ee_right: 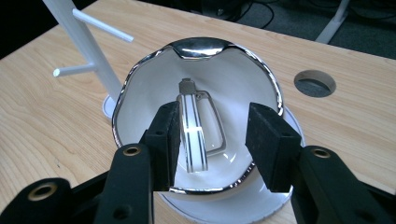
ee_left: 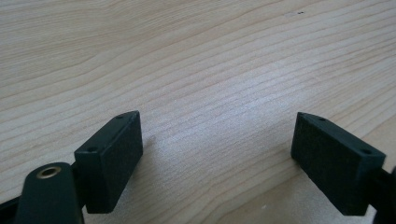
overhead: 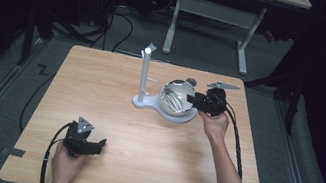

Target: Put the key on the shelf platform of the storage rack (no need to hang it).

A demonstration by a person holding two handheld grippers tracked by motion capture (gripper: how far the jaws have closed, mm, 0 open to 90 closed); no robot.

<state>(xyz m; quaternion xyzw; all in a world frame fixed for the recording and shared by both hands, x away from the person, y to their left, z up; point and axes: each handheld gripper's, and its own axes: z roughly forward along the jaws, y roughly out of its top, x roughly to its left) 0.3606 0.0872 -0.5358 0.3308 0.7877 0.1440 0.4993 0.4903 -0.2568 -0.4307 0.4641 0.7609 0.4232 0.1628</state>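
Note:
A shiny silver cup (overhead: pixel 175 97) lies on the round white base (overhead: pixel 148 103) of a white peg stand (overhead: pixel 144 75) at the table's back middle. My right gripper (overhead: pixel 195 99) reaches it from the right. In the right gripper view the cup (ee_right: pixel 154 88) faces me with its handle (ee_right: pixel 194 133) between the jaws of the right gripper (ee_right: pixel 214 126). The handle sits close to the left pad (ee_right: pixel 168 135), and a gap separates it from the right pad. My left gripper (overhead: pixel 101 144) rests low at the front left, open (ee_left: pixel 217 140) over bare wood.
A round hole (overhead: pixel 191 82) pierces the table behind the cup, and a grey flat part (overhead: pixel 223 86) lies to its right. The stand's thin pegs (ee_right: pixel 100 28) stick out toward the cup. Cables and a desk frame (overhead: pixel 212 14) stand on the floor beyond.

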